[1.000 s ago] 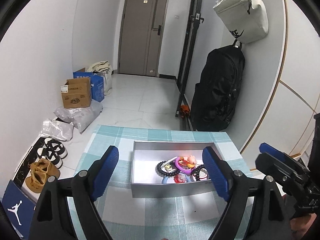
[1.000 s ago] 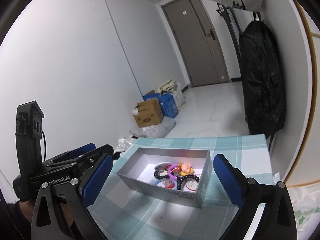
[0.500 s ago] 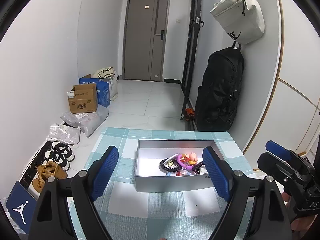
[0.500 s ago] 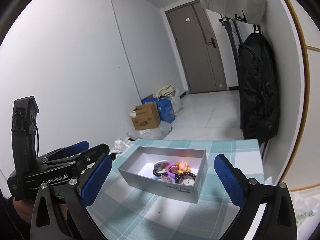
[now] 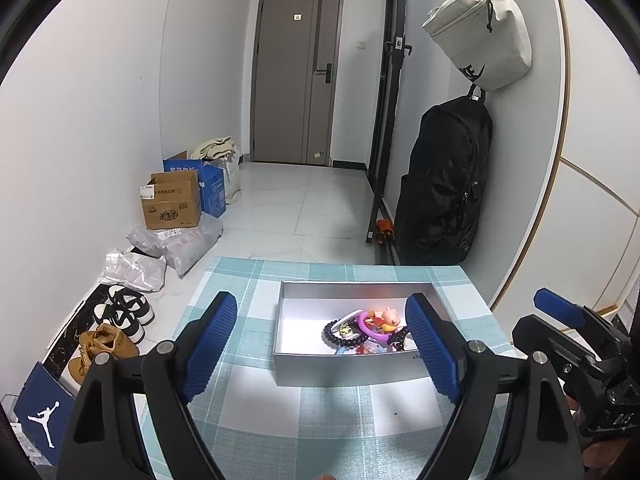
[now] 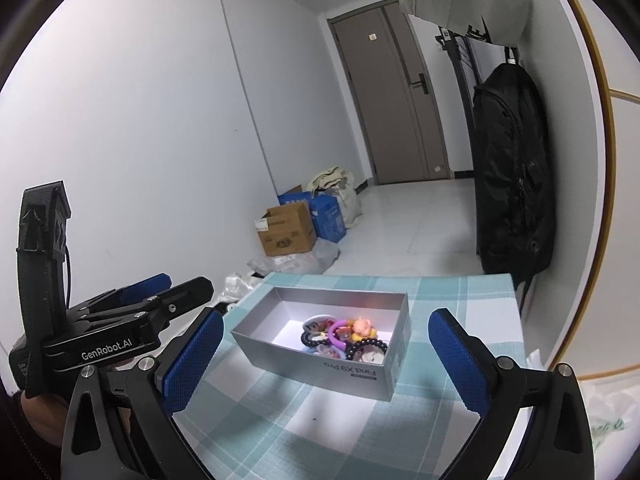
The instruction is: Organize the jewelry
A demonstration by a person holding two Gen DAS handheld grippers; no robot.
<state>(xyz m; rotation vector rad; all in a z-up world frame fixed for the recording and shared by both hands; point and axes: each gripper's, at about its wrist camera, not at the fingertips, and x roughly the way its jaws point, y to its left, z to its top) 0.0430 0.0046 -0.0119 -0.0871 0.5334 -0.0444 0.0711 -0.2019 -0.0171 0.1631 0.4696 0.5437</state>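
Note:
A grey open box (image 5: pixel 332 368) (image 6: pixel 320 364) stands on the teal checked tablecloth (image 5: pixel 320 420) (image 6: pixel 300 412). Jewelry lies heaped in its right part: a purple ring (image 5: pixel 370 326) (image 6: pixel 335 334), black bead bracelets (image 5: pixel 340 334) (image 6: pixel 366 346) and a pink pig charm (image 5: pixel 390 316) (image 6: pixel 363 326). My left gripper (image 5: pixel 320 348) is open and empty, held back above the table in front of the box; it also shows in the right wrist view (image 6: pixel 132 308). My right gripper (image 6: pixel 326 356) is open and empty, near the box's right front; one of its blue fingers (image 5: pixel 558 308) shows at the right of the left wrist view.
The small table ends just behind the box. Beyond it lie a tiled floor, cardboard boxes (image 5: pixel 172 202), plastic bags (image 5: pixel 176 240) and shoes (image 5: pixel 124 312) at the left. A black backpack (image 5: pixel 444 184) and a beige bag (image 5: pixel 480 32) hang on the right wall.
Both grippers have drawn back and tilted up from the box, so it sits lower and farther in both views. Both stay open and empty. The box and jewelry have not moved.

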